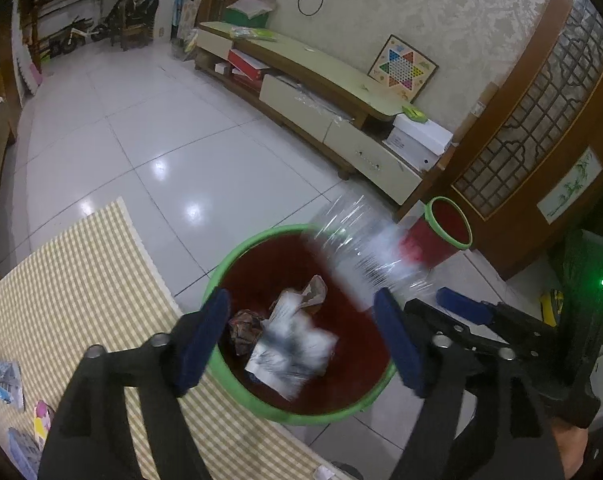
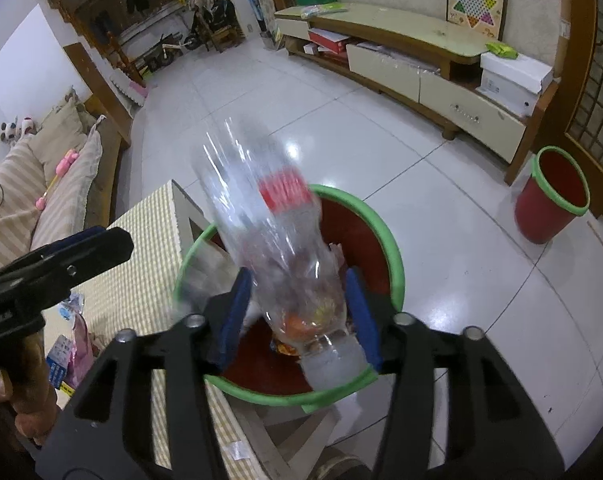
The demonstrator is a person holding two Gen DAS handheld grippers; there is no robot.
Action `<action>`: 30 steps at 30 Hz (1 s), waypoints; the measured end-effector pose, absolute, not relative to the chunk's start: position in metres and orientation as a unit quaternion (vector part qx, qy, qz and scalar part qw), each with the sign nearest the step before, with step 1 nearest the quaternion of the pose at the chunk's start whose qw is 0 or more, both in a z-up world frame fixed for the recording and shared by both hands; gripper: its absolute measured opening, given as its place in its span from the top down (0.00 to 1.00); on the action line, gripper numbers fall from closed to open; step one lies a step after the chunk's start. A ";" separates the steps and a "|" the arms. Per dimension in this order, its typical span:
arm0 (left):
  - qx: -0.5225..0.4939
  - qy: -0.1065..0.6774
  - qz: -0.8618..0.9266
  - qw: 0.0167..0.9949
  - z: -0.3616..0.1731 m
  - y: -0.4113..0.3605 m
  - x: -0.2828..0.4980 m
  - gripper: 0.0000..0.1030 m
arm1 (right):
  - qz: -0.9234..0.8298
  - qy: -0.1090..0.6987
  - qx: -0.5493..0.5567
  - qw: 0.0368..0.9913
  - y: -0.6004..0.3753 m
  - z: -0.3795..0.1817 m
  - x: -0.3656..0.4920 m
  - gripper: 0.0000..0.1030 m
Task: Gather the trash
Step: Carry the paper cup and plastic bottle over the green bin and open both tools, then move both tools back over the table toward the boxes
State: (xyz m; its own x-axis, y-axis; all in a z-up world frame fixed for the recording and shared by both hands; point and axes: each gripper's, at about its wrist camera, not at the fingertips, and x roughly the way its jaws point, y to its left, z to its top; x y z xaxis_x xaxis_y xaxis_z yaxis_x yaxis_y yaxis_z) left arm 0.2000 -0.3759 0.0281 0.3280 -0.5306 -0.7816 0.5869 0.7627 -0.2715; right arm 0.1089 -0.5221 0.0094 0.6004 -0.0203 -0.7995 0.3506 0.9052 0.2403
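Observation:
A red bin with a green rim (image 1: 237,252) (image 2: 397,264) stands beside the checked table. My left gripper (image 1: 301,308) hangs open over it with nothing between its fingers. Below it in the bin lie a blurred white wrapper (image 1: 293,344) and a dark crumpled wad (image 1: 243,330). My right gripper (image 2: 297,284) is open around a clear plastic bottle with a red label (image 2: 277,216) (image 1: 361,244). The bottle is blurred and loose between the pads, its cap end pointing down into the bin. The right gripper's blue pad (image 1: 461,306) shows just right of the left one.
The table's yellow checked cloth (image 1: 81,280) (image 2: 141,264) holds several wrappers near its edge (image 1: 1,376) (image 2: 67,356). A second red bin (image 1: 449,224) (image 2: 553,200) stands by the wooden door. A low TV cabinet (image 1: 321,92) lines the far wall, and a sofa (image 2: 41,184) sits left.

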 end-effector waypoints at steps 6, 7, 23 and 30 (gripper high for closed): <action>0.024 0.465 -0.323 0.824 0.033 -0.362 0.203 0.08 | -0.121 0.428 0.179 0.877 -0.522 0.012 0.107 0.15; 0.024 0.466 -0.319 0.825 0.034 -0.359 0.204 0.08 | -0.122 0.427 0.177 0.878 -0.522 0.012 0.107 0.13; 0.006 0.441 -0.273 0.855 0.066 -0.265 0.192 0.08 | -0.083 0.420 0.149 0.892 -0.477 0.024 0.120 0.08; -0.011 0.434 -0.240 0.868 0.073 -0.203 0.181 0.08 | -0.042 0.427 0.132 0.893 -0.439 0.023 0.126 0.08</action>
State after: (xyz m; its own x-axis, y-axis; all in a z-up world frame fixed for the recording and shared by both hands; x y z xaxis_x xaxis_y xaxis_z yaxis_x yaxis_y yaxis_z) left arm 0.1811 -0.2031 0.0732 0.5083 -0.4272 -0.7477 0.4078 0.8842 -0.2279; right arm 0.1257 -0.4386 0.0231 0.6310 0.0373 -0.7749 0.1878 0.9618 0.1992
